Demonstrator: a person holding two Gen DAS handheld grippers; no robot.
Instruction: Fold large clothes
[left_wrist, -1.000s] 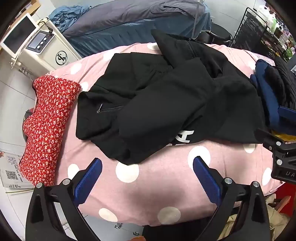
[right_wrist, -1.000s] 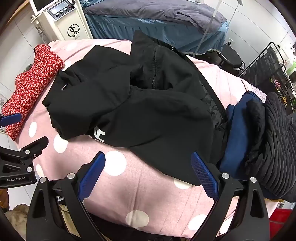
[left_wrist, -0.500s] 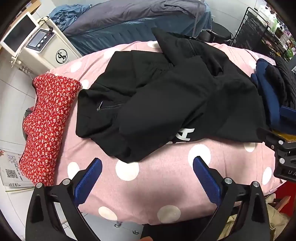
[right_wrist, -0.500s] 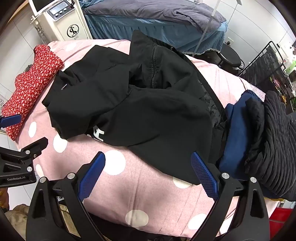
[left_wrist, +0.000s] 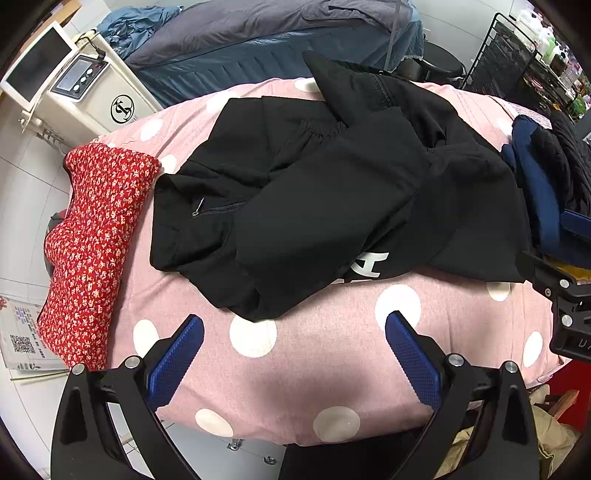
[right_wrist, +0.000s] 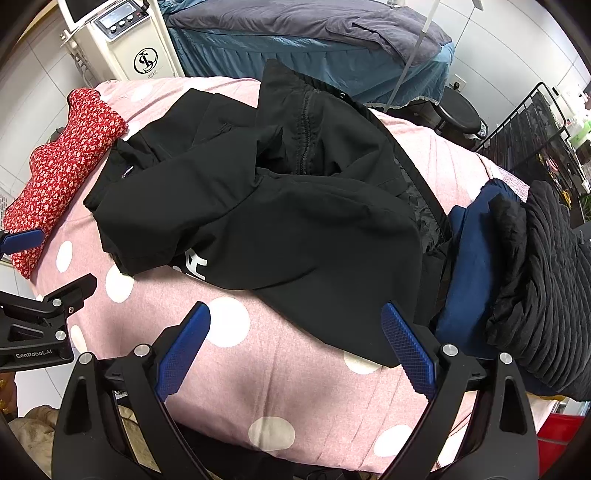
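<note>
Jacket: black jacket (left_wrist: 332, 206) crumpled mid-bed (left_wrist: 332, 387), awaiting fold.
L gripper (left_wrist: 293, 363): fingers spread, empty, over bed's near edge.
R gripper (right_wrist: 295, 354): same, ready.

A crumpled black zip-up jacket with white lettering (left_wrist: 332, 206) lay on the pink bed cover with white polka dots (left_wrist: 303, 373). The left hand-held gripper (left_wrist: 293, 338) hovered over the bed's near edge, its blue-padded jaws spread wide and empty. A folded red floral cloth (left_wrist: 96, 243) lay left of the jacket.
</note>
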